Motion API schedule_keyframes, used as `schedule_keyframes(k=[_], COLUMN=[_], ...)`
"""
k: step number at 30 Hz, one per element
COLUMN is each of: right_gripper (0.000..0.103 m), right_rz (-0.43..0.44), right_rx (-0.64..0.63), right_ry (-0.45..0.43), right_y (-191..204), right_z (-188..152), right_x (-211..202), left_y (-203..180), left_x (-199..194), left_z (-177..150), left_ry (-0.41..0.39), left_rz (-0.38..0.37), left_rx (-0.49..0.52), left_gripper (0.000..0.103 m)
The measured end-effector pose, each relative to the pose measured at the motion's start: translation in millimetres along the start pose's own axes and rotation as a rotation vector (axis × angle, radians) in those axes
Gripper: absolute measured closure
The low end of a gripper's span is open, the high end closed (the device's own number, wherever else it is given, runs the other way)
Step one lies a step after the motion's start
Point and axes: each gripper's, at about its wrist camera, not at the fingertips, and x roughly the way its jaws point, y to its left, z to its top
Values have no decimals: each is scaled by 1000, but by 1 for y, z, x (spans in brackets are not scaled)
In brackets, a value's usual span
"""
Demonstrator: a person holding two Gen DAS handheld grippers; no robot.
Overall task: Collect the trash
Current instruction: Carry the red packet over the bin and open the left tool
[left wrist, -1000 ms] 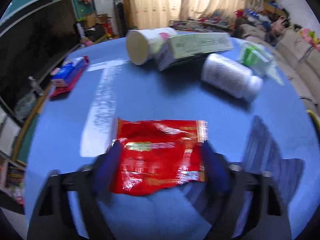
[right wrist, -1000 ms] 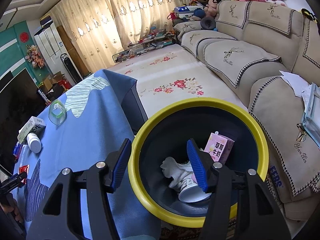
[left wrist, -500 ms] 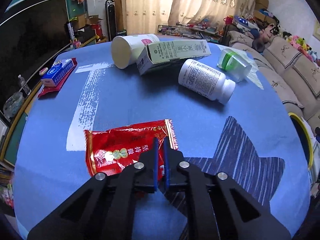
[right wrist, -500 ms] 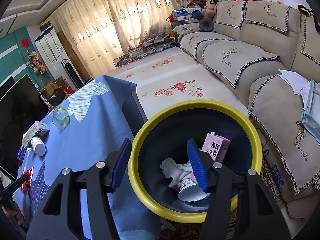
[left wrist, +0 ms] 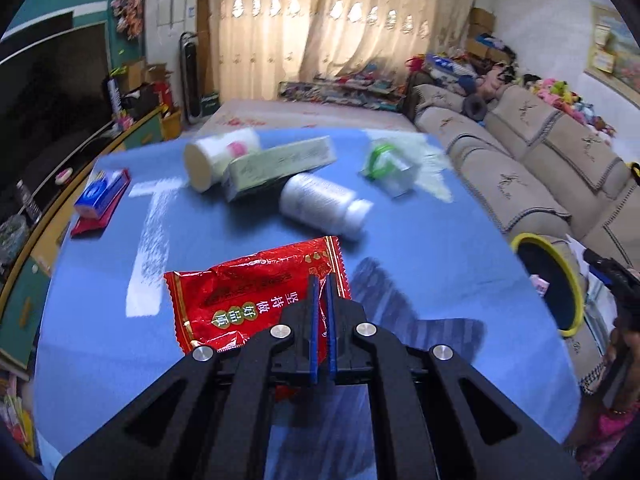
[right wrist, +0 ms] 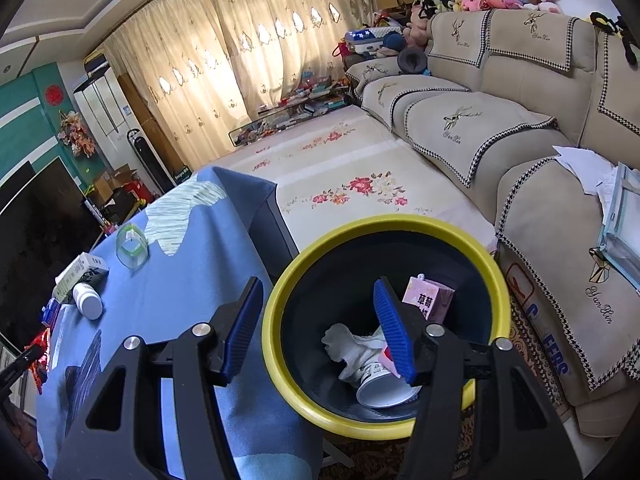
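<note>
Pinching the red wrapper [left wrist: 256, 300] by its right edge, the left hand-held gripper [left wrist: 321, 300] carries it clear of the surface [left wrist: 420, 240]. Over the yellow-rimmed bin [right wrist: 496, 268] hangs the right hand-held gripper [right wrist: 320, 328], blue pads wide apart, nothing between them, presumably having nothing left to drop.

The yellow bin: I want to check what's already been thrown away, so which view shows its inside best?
The right wrist view: it looks down into the yellow bin, showing a pink carton, a white cup and crumpled white paper. The left wrist view shows only its rim at the right edge, interior mostly dark.
</note>
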Motion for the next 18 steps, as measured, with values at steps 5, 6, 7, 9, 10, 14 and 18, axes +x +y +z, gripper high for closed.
schedule_keyframes(k=[5,6,7,9,10,14,18], right_gripper=[48,48,48,48,48,48,48], right_rz=[-8,-12,-15,-23,-25,-39,-64], right_rx=[18,26,32,49,55,80,89], right_ry=[-21,-27,-32,-40,-43,-55,-59], right_y=[-11,-16,-20,-29,-33,-52,-67], right_z=[1,1,1,2,2,3,2], right_x=[-11,-14,-16,-19,-21,-26,-30], left_y=[-37,-46,-56,-73,-85,-127,-183], left_x=[-5,-5,-4,-2,-1,6,16], left_z=[8,10,11,15,17,23,29], left_ry=[-6,-5,-3,2,3,4,14], left_rz=[-64,-77,-96,-127,-146,-207,-280], left_rx=[62,77,91,112,129,185,255], left_gripper=[99,99,99,99,99,99,99])
